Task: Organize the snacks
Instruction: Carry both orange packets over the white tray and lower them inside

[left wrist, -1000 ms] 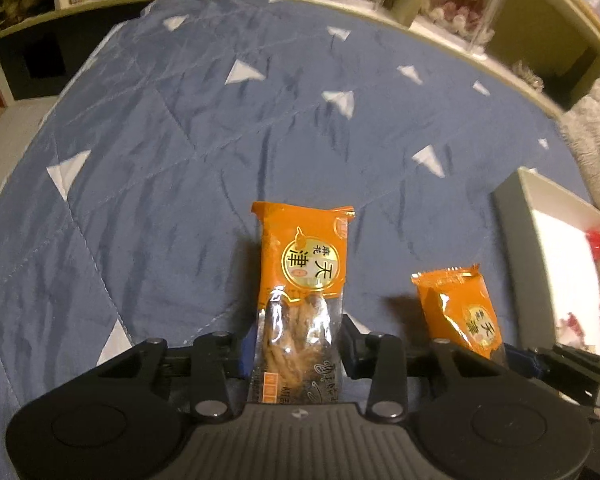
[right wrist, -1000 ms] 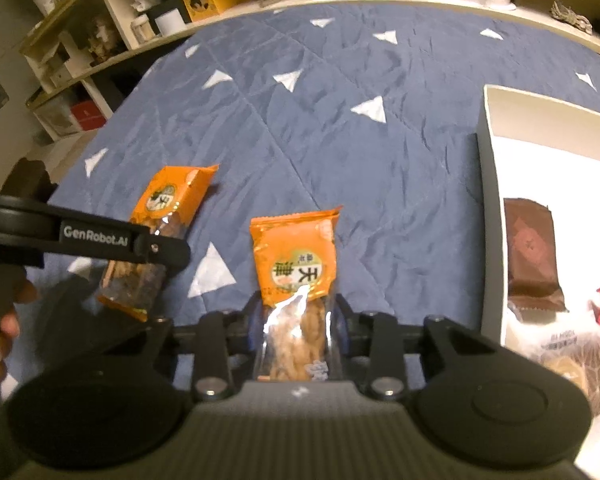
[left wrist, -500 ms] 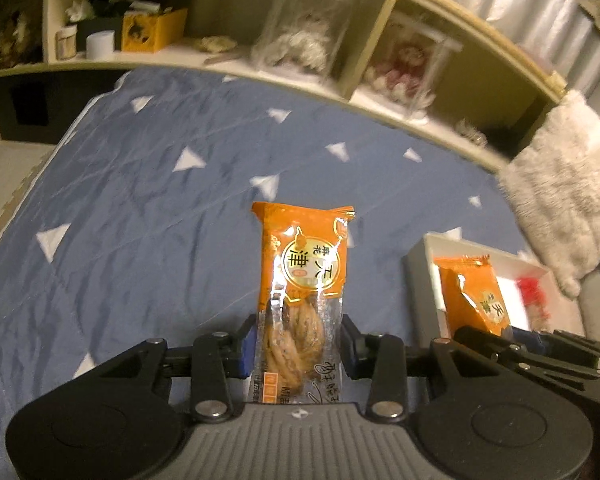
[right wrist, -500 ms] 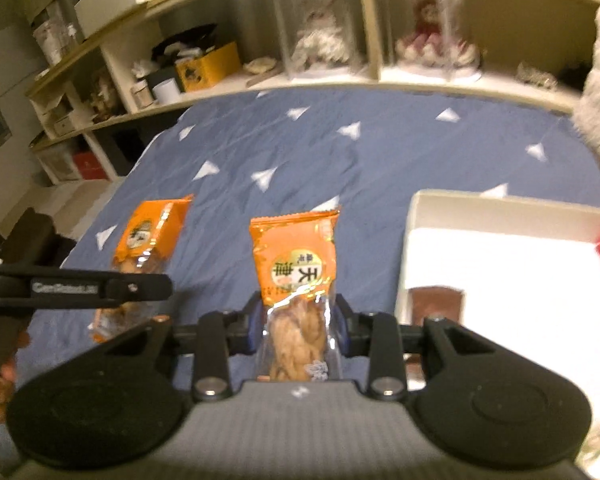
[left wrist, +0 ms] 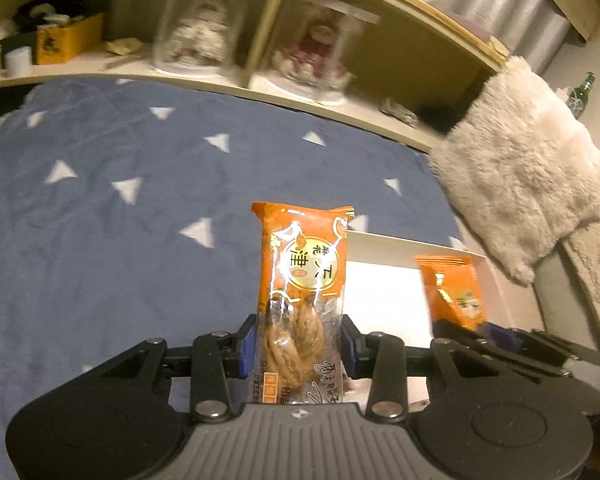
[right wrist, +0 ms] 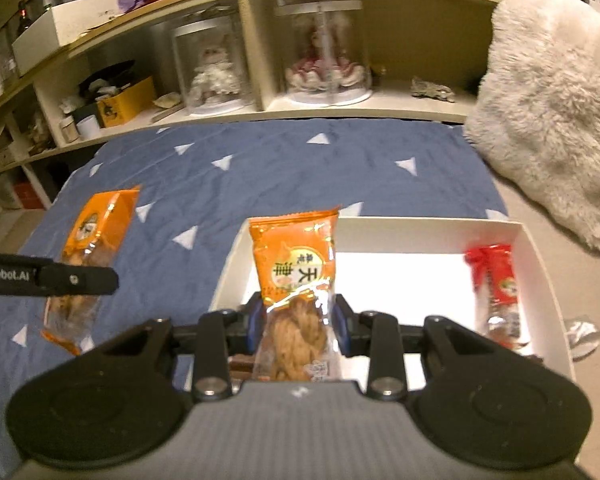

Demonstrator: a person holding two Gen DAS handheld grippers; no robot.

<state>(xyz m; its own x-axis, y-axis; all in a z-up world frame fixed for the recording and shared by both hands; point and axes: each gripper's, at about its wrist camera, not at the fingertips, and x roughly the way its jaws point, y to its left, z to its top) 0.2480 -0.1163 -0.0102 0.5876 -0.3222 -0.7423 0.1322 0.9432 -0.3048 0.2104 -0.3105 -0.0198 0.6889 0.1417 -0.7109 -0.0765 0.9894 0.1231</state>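
I am holding an orange packet [left wrist: 302,280] in each clamped tool [left wrist: 297,346]; box [right wrist: 532,248] is holding a red snack [right wrist: 496,284], both packets undelivered.

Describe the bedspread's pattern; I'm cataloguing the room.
Blue bedspread with scattered white triangles, clearest in the right wrist view.

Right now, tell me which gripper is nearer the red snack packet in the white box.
Right. The right gripper holds its orange packet over the white box, beside the red packet; the left gripper is outside, left.

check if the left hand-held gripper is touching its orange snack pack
Touching. The left wrist view shows the left hand-held gripper shut on the orange snack pack, both blue pads pressing its sides.
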